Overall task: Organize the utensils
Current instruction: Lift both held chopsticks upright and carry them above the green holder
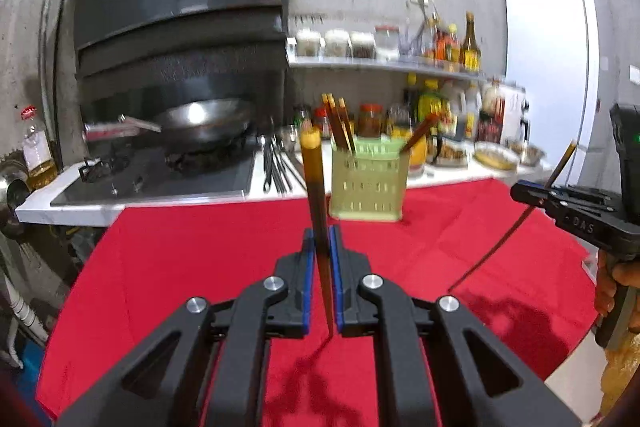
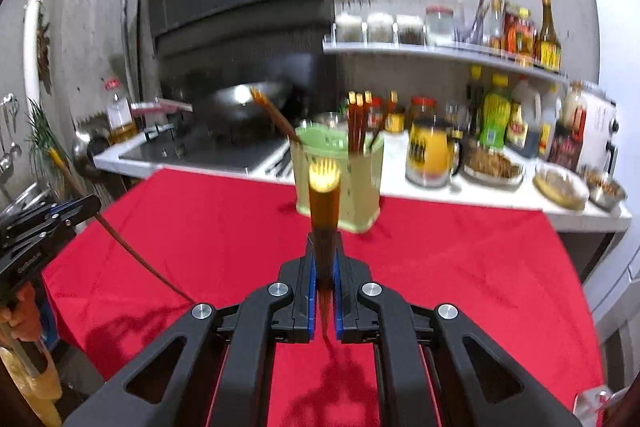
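Note:
My left gripper [image 1: 322, 239] is shut on a brown chopstick [image 1: 314, 187] that stands nearly upright, yellow end up, above the red cloth [image 1: 200, 259]. My right gripper [image 2: 324, 251] is shut on another brown chopstick [image 2: 324, 211], also upright. A pale green slotted utensil holder [image 1: 366, 183] stands at the cloth's far edge with several chopsticks in it; it also shows in the right wrist view [image 2: 360, 179]. Each gripper shows in the other's view: the right one [image 1: 520, 193] at the right edge, the left one [image 2: 94, 205] at the left edge.
Behind the cloth runs a white counter [image 2: 480, 195] with a wok [image 1: 204, 123] on a stove, dark utensils [image 1: 276, 163], a yellow mug [image 2: 432, 153], bowls of food and sauce bottles. A shelf [image 2: 440, 53] holds jars. A white fridge [image 1: 552, 59] stands right.

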The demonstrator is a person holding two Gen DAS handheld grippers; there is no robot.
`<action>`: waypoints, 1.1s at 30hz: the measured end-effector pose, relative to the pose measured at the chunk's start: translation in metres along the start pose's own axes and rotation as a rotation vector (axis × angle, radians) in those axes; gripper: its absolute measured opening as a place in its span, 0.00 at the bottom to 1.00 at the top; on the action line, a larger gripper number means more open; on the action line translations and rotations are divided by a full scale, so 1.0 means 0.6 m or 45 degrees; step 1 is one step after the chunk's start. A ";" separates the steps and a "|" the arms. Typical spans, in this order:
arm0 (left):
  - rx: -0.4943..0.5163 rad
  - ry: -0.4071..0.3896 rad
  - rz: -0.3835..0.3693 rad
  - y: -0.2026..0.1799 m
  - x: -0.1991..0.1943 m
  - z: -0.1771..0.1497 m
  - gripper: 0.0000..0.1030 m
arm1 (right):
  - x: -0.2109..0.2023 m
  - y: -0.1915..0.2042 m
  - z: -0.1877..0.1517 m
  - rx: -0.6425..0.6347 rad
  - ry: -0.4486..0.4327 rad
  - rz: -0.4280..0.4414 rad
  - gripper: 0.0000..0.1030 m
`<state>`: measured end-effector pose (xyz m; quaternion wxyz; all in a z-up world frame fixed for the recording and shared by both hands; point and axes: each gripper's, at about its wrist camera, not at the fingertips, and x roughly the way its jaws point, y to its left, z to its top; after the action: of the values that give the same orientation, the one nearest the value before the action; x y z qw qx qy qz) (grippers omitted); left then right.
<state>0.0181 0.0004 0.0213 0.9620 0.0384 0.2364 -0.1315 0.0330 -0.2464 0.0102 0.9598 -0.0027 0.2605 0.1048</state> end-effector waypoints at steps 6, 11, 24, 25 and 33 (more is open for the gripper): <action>-0.010 0.164 -0.024 0.000 0.029 -0.033 0.06 | 0.000 0.001 -0.022 0.005 0.041 -0.006 0.06; 0.000 0.145 -0.043 -0.004 0.015 -0.034 0.06 | -0.006 -0.002 -0.028 0.006 0.044 -0.013 0.06; 0.020 -0.037 -0.102 -0.020 0.060 0.095 0.06 | 0.005 -0.056 0.066 0.007 -0.102 -0.136 0.06; 0.025 -0.051 -0.112 -0.024 0.065 0.109 0.06 | 0.007 -0.062 0.080 0.004 -0.123 -0.152 0.06; 0.050 -0.186 -0.157 -0.060 0.119 0.265 0.06 | 0.035 -0.112 0.230 0.037 -0.320 -0.190 0.06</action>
<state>0.1400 -0.0727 0.1285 0.9658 0.0327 0.1649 -0.1975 0.1331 -0.3000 0.1155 0.9899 0.0050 0.1388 0.0289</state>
